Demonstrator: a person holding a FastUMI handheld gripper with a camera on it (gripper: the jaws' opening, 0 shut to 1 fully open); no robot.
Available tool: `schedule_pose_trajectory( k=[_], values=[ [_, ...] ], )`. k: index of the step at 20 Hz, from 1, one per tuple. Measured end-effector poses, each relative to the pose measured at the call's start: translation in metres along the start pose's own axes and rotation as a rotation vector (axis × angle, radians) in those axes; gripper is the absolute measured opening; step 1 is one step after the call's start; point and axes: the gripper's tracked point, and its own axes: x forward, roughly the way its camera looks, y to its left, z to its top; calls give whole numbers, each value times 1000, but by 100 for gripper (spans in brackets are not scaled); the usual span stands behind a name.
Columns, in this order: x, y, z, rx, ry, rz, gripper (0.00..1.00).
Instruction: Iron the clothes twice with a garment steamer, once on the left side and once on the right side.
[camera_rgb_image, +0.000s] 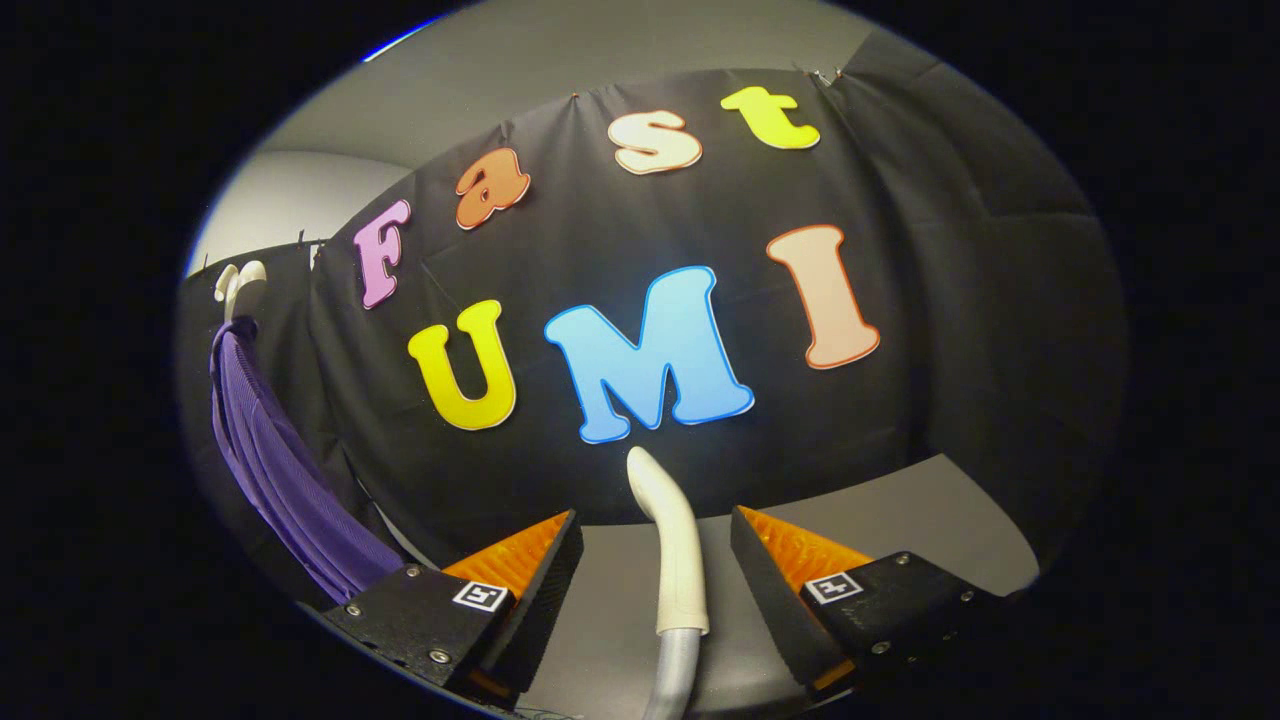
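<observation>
A garment steamer (678, 560) with a cream curved head and a grey lower part stands upright on the grey table (900, 510), right between my two fingers. My gripper (652, 518) is open, with a gap between each finger and the steamer, so neither finger touches it. A purple ribbed garment (270, 470) hangs from a white hanger (238, 282) well off to the left of my left finger, against the booth's cloth wall.
The black cloth wall (980, 330) stands close behind the table, just beyond the steamer. Bare grey tabletop stretches to the right of my right finger. A pale grey room wall (560, 60) shows above the cloth.
</observation>
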Motion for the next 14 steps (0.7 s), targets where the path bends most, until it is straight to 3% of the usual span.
schedule_pose_trajectory(
  k=[10,14],
  values=[
    [55,-22,-66,83,310,9,92],
    [55,-19,-100,190,446,57,79]
  ],
)
